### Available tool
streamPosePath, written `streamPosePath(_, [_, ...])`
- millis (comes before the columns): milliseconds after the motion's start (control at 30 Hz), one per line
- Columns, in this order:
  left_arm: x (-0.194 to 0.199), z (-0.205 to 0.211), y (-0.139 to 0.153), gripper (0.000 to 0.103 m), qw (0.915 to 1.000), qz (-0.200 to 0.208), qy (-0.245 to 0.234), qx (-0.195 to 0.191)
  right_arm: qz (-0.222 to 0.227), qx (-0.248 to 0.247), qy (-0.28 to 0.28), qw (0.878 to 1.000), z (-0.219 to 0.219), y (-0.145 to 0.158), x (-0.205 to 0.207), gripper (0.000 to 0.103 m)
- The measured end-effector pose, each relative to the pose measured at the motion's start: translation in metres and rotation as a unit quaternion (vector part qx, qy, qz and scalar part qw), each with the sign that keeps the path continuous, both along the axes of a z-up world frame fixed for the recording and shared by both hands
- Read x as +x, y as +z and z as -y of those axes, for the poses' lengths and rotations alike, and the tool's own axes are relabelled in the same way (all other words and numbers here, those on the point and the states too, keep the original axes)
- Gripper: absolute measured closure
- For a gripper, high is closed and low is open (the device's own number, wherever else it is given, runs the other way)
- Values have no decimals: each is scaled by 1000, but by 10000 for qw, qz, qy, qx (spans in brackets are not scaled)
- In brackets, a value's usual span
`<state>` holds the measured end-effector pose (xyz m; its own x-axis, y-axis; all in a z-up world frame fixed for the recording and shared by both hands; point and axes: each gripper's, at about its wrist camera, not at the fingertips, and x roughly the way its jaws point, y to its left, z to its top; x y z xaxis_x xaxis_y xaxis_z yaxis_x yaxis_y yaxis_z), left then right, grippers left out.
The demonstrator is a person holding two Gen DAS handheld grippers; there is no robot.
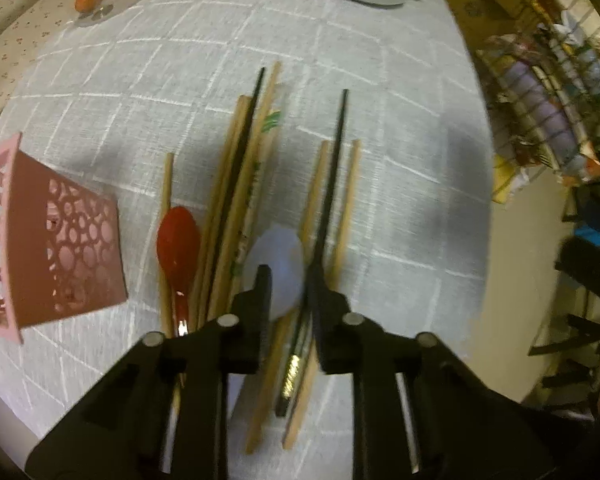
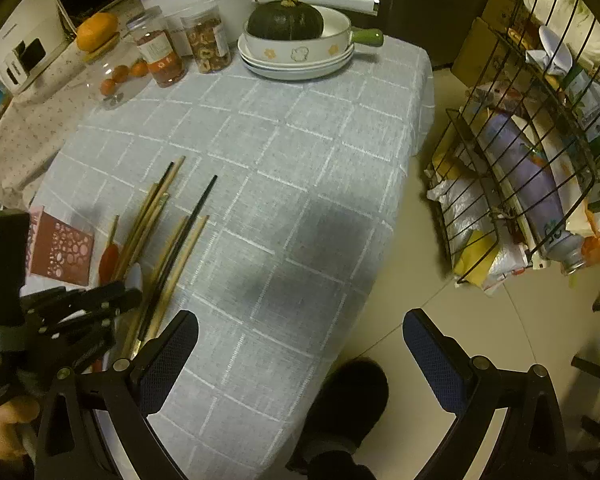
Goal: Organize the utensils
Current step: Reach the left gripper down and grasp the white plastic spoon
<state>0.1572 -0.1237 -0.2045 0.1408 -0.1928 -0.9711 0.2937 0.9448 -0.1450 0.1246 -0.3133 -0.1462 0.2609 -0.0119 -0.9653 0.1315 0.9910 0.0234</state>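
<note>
Chopsticks (image 1: 236,200), wooden and black, lie in a loose pile on your grey checked tablecloth (image 1: 400,140), with a red spoon (image 1: 178,248) and a white spoon (image 1: 278,268) among them. Just left of the pile lies a pink perforated holder (image 1: 56,240), tipped on its side. Plates (image 2: 296,62), jars (image 2: 184,48) and a squash (image 2: 286,20) stand well apart at the far edge. Your left gripper (image 1: 290,292) is nearly closed over the pile, one black chopstick (image 1: 332,184) against its right finger; whether it is pinched cannot be told. Your right gripper (image 2: 300,344) is spread wide and holds nothing.
</note>
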Motion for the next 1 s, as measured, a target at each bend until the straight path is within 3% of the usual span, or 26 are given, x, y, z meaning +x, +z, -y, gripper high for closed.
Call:
streamPosePath(233, [3, 0, -9, 102, 9996, 200, 56, 189, -103, -17, 27, 9999, -1, -8, 0, 0])
streamPosePath(400, [2, -10, 15, 103, 9987, 501, 14, -127, -185, 45, 19, 9998, -6, -13, 4, 0])
streamPosePath(500, [1, -18, 24, 103, 9986, 427, -46, -308, -218, 99, -6, 9997, -12, -16, 8, 0])
streamPosePath(567, [1, -21, 20, 100, 9990, 283, -51, -330, -230, 115, 2, 9997, -16, -17, 10, 0])
streamPosePath(633, [4, -16, 14, 71, 9994, 154, -37, -310, -253, 102, 22, 9996, -20, -19, 12, 0])
streamPosePath(700, [3, -18, 11, 59, 9996, 20, 66, -272, -275, 77, 35, 9996, -24, -20, 13, 0])
streamPosePath(933, [10, -10, 3, 59, 9997, 137, 70, -192, -336, 57, 80, 9994, -28, -25, 15, 0])
streamPosePath(967, [10, -9, -2, 61, 9998, 125, 36, -124, -343, 57, 77, 9994, -27, -25, 15, 0])
streamPosePath(1000, [12, -5, -6, 71, 9999, 100, 10, -87, -349, 54, 72, 9993, -26, -25, 15, 0])
